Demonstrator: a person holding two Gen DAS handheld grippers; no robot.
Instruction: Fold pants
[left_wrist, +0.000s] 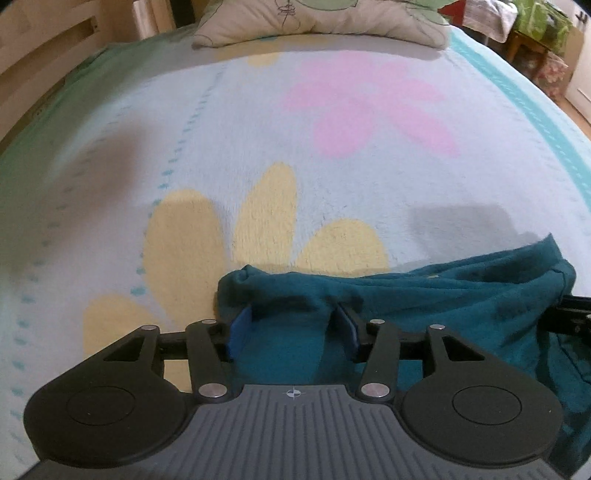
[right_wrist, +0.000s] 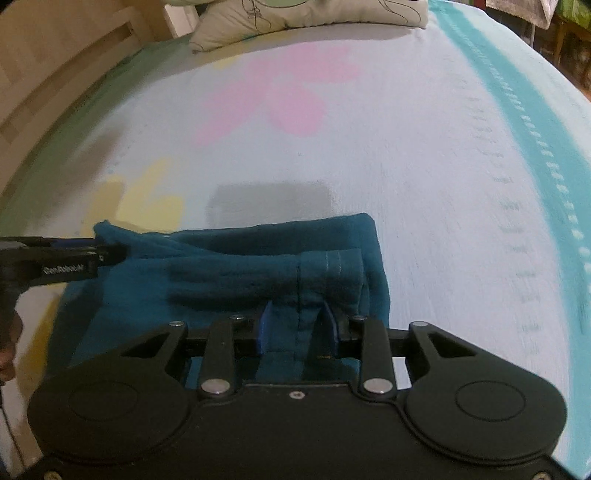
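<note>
The left wrist view shows the teal knit pants (left_wrist: 424, 310) only as a bunched ridge running from the near centre off to the right, with the yellow flower petals (left_wrist: 266, 214) of the pale blue fleece bedspread (left_wrist: 258, 122) just beyond it. The right wrist view shows more of the garment: the pants (right_wrist: 229, 273) lie folded on the near part of the bedspread (right_wrist: 424, 147), their far right corner square, with a stitched hem band (right_wrist: 332, 269) lying on top. It alone also shows the left gripper (right_wrist: 110, 253) from the side, at the far left corner of the fabric. Both views take in the cream printed pillow (left_wrist: 321, 22) at the far end of the bed and a pink flower (left_wrist: 369, 107) in the middle; the wooden bed frame (left_wrist: 44, 74) runs along the left.

The left gripper (left_wrist: 291, 328) has its blue-padded fingers (left_wrist: 238, 332) spread fairly wide, with a fold of teal cloth lying between them; the pads do not appear pressed onto it. The right gripper (right_wrist: 299, 328) has its fingers (right_wrist: 265, 328) somewhat closer together, straddling the seam of the hem band, cloth filling the gap. Whether those pads are squeezing the fabric I cannot tell.
</note>
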